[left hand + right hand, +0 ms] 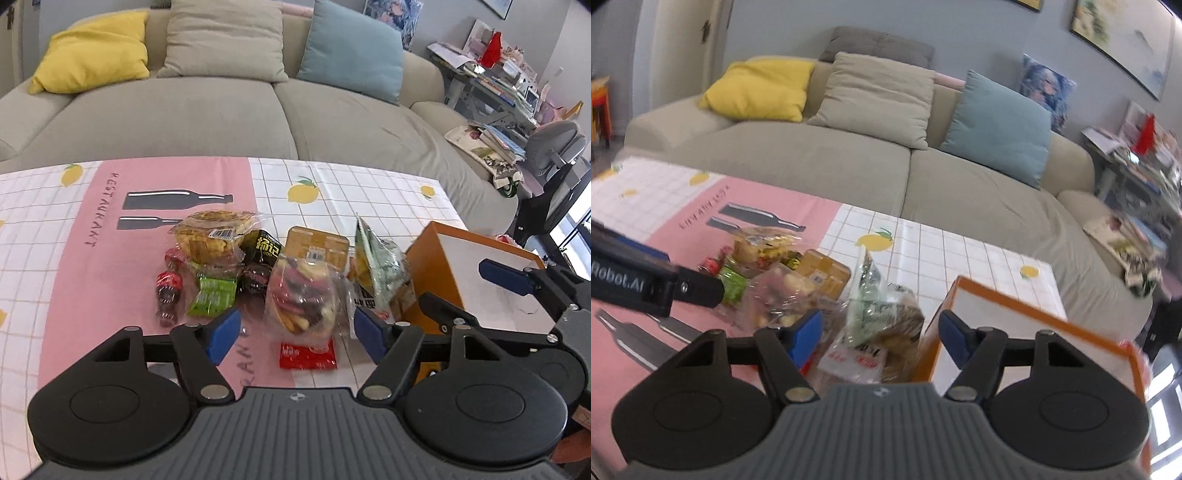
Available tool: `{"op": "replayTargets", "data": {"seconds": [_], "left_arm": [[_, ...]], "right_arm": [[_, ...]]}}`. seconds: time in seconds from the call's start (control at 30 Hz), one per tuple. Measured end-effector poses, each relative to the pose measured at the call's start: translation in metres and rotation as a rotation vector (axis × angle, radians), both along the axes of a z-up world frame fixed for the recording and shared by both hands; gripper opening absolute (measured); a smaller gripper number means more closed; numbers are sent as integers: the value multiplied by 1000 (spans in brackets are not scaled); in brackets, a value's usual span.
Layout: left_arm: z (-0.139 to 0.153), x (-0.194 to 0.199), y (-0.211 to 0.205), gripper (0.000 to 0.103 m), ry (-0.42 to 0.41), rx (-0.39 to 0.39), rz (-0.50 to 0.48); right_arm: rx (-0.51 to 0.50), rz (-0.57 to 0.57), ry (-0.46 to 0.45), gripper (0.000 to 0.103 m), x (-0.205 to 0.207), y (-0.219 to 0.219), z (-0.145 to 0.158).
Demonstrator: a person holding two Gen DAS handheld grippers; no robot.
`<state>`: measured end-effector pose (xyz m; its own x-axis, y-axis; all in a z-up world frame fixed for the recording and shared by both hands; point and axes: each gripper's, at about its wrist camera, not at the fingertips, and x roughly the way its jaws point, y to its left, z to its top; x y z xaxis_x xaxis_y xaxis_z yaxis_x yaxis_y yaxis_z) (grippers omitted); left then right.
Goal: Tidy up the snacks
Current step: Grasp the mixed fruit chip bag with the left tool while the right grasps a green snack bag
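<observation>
Both grippers hover over the snack pile on the lemon-print tablecloth [369, 192], and neither holds anything. Left gripper [295, 334] has its jaws spread wide, clear bag of mixed snacks [303, 299] in front between the blue pads, pads not touching it. Right gripper [879, 332] is spread too, with a green-white crinkly packet [871, 314] and a flat white-red packet [855, 360] ahead of it.

Snacks sit clustered mid-table; the orange-rimmed box [476, 273] stands just right of the pile, open and looking empty, likely the destination.

Doing the step well, as I judge it: pick one item per gripper, centre the pads on the bag body not the loose film, close gently since the contents look crushable, then lift clear before crossing to the box. Keep the two grippers from colliding, they are near each other.

Left wrist view alone shows the small cola bottle [169, 286], green packet [212, 295], black packet [263, 251], red sachet [308, 356] and the box interior. Right wrist view is blurred, but shows the box's near orange corner [955, 295] and the left gripper's arm [657, 284] crossing in from the left
</observation>
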<state>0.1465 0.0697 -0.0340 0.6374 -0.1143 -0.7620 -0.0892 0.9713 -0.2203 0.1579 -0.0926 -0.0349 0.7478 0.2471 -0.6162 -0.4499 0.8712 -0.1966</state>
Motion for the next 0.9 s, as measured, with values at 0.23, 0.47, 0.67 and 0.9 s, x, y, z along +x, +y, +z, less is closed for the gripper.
{"op": "replayTargets", "data": {"seconds": [0.23, 0.47, 0.67, 0.9], "left_arm": [[-26, 31, 1, 88, 34, 2, -34], [-49, 53, -7, 89, 82, -16, -50], [-67, 71, -22, 89, 123, 34, -70], [-80, 80, -25, 81, 143, 30, -66]], "right_arm": [[-88, 58, -6, 64, 31, 9, -10], [-124, 59, -20, 64, 46, 6, -16], [-99, 37, -23, 64, 60, 0, -15], [-118, 41, -32, 64, 68, 3, -20]]}}
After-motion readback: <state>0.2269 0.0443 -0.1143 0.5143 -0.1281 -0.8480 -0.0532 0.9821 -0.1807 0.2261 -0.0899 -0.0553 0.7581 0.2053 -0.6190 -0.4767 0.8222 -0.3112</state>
